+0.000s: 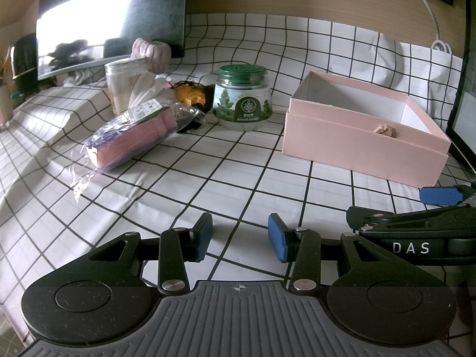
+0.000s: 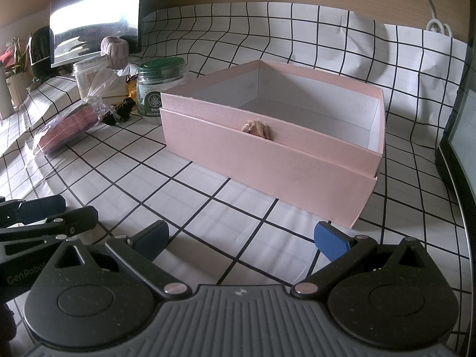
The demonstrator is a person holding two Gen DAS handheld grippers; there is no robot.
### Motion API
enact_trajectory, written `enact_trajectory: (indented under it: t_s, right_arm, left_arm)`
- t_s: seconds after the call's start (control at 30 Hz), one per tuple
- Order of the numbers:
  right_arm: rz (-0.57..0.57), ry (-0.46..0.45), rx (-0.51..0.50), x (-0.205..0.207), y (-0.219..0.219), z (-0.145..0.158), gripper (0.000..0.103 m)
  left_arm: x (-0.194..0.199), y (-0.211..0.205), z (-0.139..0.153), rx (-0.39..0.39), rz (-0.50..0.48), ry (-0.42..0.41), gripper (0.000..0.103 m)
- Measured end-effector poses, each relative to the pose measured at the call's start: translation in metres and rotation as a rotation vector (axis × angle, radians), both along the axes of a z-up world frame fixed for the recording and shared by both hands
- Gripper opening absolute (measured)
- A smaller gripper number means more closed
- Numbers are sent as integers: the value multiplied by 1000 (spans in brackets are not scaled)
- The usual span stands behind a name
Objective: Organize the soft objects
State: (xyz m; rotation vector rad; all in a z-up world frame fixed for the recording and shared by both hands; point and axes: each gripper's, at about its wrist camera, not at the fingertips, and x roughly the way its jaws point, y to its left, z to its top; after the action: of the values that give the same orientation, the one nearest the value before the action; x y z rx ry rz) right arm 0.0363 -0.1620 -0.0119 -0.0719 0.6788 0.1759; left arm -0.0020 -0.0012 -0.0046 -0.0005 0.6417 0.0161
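An open pink box (image 1: 357, 139) (image 2: 267, 151) stands on the checked tablecloth; a small tan soft piece (image 1: 386, 130) (image 2: 257, 128) shows above its near wall. A pink cloth in a clear plastic bag (image 1: 134, 136) (image 2: 67, 128) lies to the left. A pale pink ribbed soft object (image 1: 151, 53) (image 2: 115, 50) sits further back by the monitor. A yellow and black item (image 1: 190, 95) lies behind the bag. My left gripper (image 1: 240, 236) is open and empty, low over the cloth. My right gripper (image 2: 241, 239) is open and empty, in front of the box.
A green-lidded jar (image 1: 242, 98) (image 2: 160, 89) stands between bag and box. A clear plastic tub (image 1: 125, 86) stands behind the bag. A monitor (image 1: 110, 20) lines the back left; a white cable (image 1: 428, 9) hangs at back right. Another screen (image 2: 461, 136) edges the right.
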Motion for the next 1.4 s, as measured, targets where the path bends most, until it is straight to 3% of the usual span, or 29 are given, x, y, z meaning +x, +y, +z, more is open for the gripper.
enact_trajectory:
  t_s: [0.83,1.0,1.1,1.23,1.33,1.4]
  right_arm:
    - [20,18,-4,2,-1,3,103]
    - [7,132,-21,13,2,12,103]
    - [-33,200,-33,16,6,17,103]
    - [-21,274,-42,26,9,22,101]
    - [-67,246,-24,23,17,32,98]
    - [-89,202,-8,18,27,46,98]
  left_arm:
    - [-2,-1,-4,1,0,0,47]
    - [-2,0,-4,-10,-1,-1,46]
    - [-1,5,-3,1,-62,7,44]
    - [9,33,14,-77,-171,14,43]
    - [19,61,37,-81,-237,-26,43]
    - [29,85,53,-28,-270,-72,43]
